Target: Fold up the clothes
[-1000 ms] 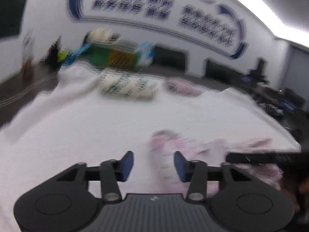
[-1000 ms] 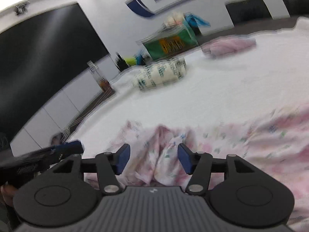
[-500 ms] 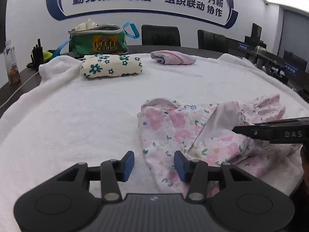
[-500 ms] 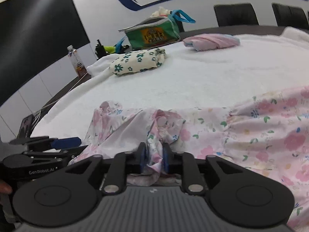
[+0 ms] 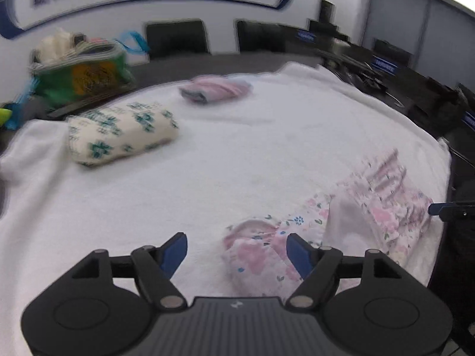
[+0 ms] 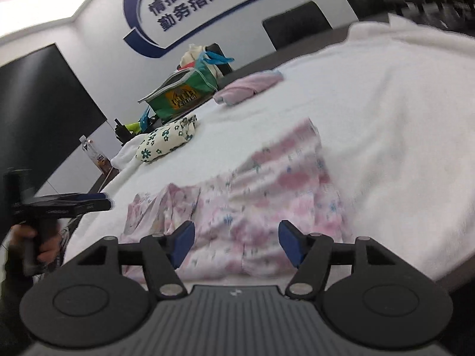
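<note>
Both of our hand-held grippers now stand wide and hold nothing: the right hand-held gripper (image 6: 236,241), which half a second ago pinched a fold of the pink floral garment (image 6: 267,190), has let go, and the left hand-held gripper (image 5: 237,252) is as wide as before. We see the garment lying crumpled, not flat, on the white towel (image 5: 237,154) at the near edge of the tabletop. We judge the fold unfinished; a fresh grip is needed.
</note>
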The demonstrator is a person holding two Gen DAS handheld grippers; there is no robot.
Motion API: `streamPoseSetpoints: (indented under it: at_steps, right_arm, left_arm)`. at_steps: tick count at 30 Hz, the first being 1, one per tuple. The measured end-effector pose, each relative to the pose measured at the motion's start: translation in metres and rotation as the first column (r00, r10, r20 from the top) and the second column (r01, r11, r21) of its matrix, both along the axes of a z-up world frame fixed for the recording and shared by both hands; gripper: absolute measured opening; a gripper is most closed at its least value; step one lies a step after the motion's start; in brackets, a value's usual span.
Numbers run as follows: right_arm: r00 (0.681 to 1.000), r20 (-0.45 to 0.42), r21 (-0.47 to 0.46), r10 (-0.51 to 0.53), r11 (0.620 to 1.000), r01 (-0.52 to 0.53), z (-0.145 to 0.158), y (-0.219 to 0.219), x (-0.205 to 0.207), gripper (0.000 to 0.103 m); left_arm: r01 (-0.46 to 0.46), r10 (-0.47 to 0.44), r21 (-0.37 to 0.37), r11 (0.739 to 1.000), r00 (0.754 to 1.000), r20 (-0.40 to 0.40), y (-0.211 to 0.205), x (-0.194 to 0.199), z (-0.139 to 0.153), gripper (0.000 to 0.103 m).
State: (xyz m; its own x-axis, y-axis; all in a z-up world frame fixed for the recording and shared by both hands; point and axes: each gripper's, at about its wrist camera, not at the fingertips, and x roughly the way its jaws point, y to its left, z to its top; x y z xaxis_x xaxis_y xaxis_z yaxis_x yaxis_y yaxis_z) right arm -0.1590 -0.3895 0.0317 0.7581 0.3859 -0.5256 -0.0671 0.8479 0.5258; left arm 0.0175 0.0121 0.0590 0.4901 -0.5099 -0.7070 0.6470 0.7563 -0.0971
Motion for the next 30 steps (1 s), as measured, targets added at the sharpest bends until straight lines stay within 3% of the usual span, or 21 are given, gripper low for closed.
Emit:
streamPoseSetpoints:
  at_steps: [7, 12, 15, 16, 17, 19, 20, 25, 30]
  right_arm:
    - [0.984, -0.13, 0.125, -0.125, 0.982, 0.142, -0.032, -0.018, -0.013, 0.066]
    - [0.978, -0.108, 0.258, -0.181, 0.945, 0.203, -0.044, -0.023, -0.006, 0.068]
    - [0.975, -0.087, 0.275, -0.206, 0.935, 0.222, -0.05, -0.016, 0.004, 0.068]
    - [0.973, -0.074, 0.269, -0.221, 0.935, 0.232, -0.05, -0.013, 0.006, 0.068]
    - [0.97, -0.063, 0.261, -0.233, 0.935, 0.242, -0.05, -0.01, 0.009, 0.065]
    - [0.967, -0.05, 0.235, -0.249, 0.938, 0.254, -0.049, -0.003, 0.015, 0.036]
    - [0.967, -0.041, 0.218, -0.25, 0.942, 0.253, -0.048, 0.001, 0.018, 0.011]
    - [0.981, 0.047, -0.008, -0.187, 0.982, 0.187, -0.021, 0.031, 0.036, 0.005]
    - [0.98, 0.196, -0.206, -0.028, 0.976, 0.069, 0.024, 0.06, 0.06, 0.004]
  left_arm:
    - [0.061, -0.069, -0.129, 0.99, 0.996, -0.06, 0.007, 0.021, -0.034, 0.073]
    - [0.06, -0.079, -0.198, 0.978, 0.993, -0.091, 0.008, 0.032, -0.044, 0.072]
    - [0.049, -0.063, -0.17, 0.984, 0.995, -0.08, 0.001, 0.034, -0.042, 0.058]
    - [0.042, -0.054, -0.149, 0.988, 0.996, -0.077, -0.001, 0.034, -0.04, 0.039]
    - [0.042, -0.053, -0.136, 0.99, 0.996, -0.077, -0.003, 0.033, -0.039, 0.014]
    - [0.049, -0.058, -0.118, 0.992, 0.995, -0.079, -0.005, 0.028, -0.037, 0.009]
    - [0.052, -0.061, -0.109, 0.993, 0.995, -0.079, -0.007, 0.026, -0.036, 0.007]
    - [0.065, -0.066, -0.042, 0.997, 0.998, -0.02, -0.011, -0.003, -0.025, 0.004]
    - [0.001, -0.001, -0.021, 1.0, 1.0, -0.007, 0.004, -0.029, -0.02, 0.003]
